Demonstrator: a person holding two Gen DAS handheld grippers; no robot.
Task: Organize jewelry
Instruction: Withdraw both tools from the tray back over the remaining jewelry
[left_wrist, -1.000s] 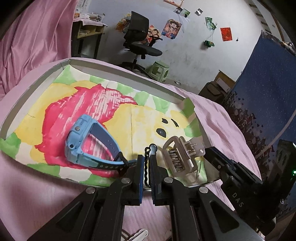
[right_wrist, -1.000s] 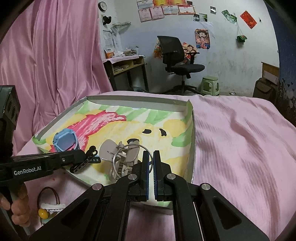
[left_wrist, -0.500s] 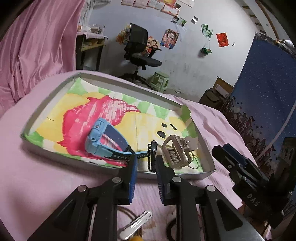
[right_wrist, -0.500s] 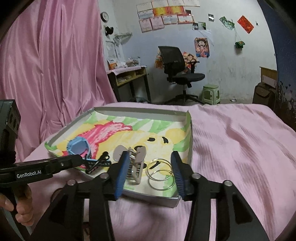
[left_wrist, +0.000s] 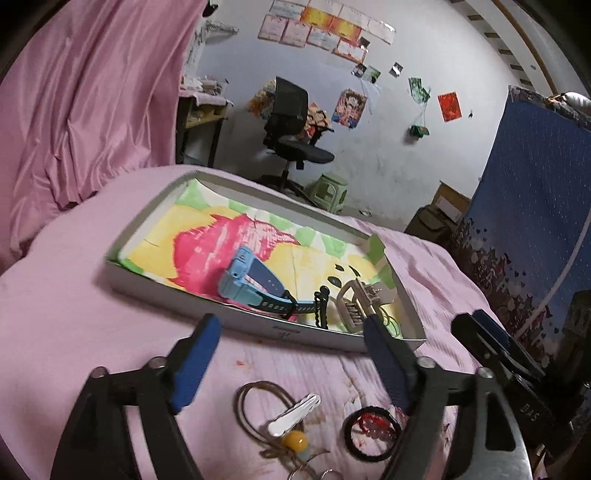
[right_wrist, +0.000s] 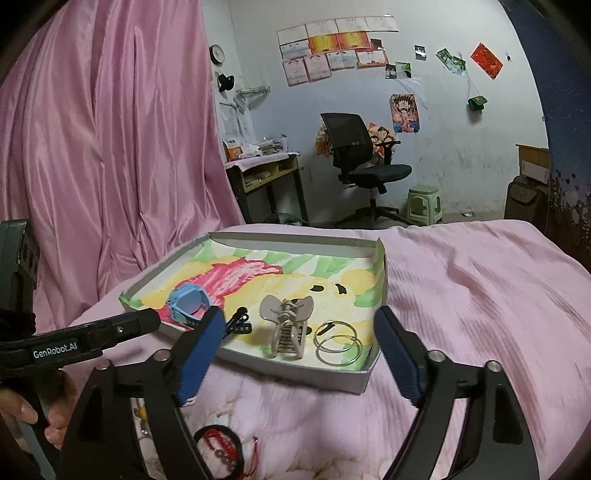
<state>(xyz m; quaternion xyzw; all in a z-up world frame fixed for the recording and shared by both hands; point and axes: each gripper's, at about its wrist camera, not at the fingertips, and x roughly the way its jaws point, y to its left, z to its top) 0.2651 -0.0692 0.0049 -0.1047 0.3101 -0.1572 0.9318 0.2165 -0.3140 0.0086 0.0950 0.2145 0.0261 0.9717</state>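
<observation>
A shallow cardboard tray (left_wrist: 255, 326) (right_wrist: 334, 376) with a bright painted floor lies on the pink bed. In it rest a blue watch (left_wrist: 245, 282) (right_wrist: 186, 304), a black wavy clip (left_wrist: 321, 306) (right_wrist: 238, 321), a beige claw clip (left_wrist: 356, 302) (right_wrist: 286, 325) and two silver hoops (right_wrist: 338, 343). My left gripper (left_wrist: 291, 343) hangs before the tray's near wall, its jaws opening with nothing between them. My right gripper (right_wrist: 301, 332) is likewise opening and empty, just short of the tray. On the sheet nearer me lie a brown cord with a yellow bead (left_wrist: 293, 439), a white hair clip (left_wrist: 293, 413) and a black-and-red bracelet (left_wrist: 371, 430) (right_wrist: 219, 445).
A pink curtain (right_wrist: 110, 147) hangs at the left. Beyond the bed stand a black office chair (right_wrist: 364, 166), a green stool (right_wrist: 424, 203) and a desk (right_wrist: 266, 173). A blue patterned panel (left_wrist: 535, 206) rises at the right. A hand (right_wrist: 22, 410) holds the left gripper's handle.
Both grippers went from shut to wide open and drew back from the tray, rising a little. The black clip and the silver hoops now lie free in the tray.
</observation>
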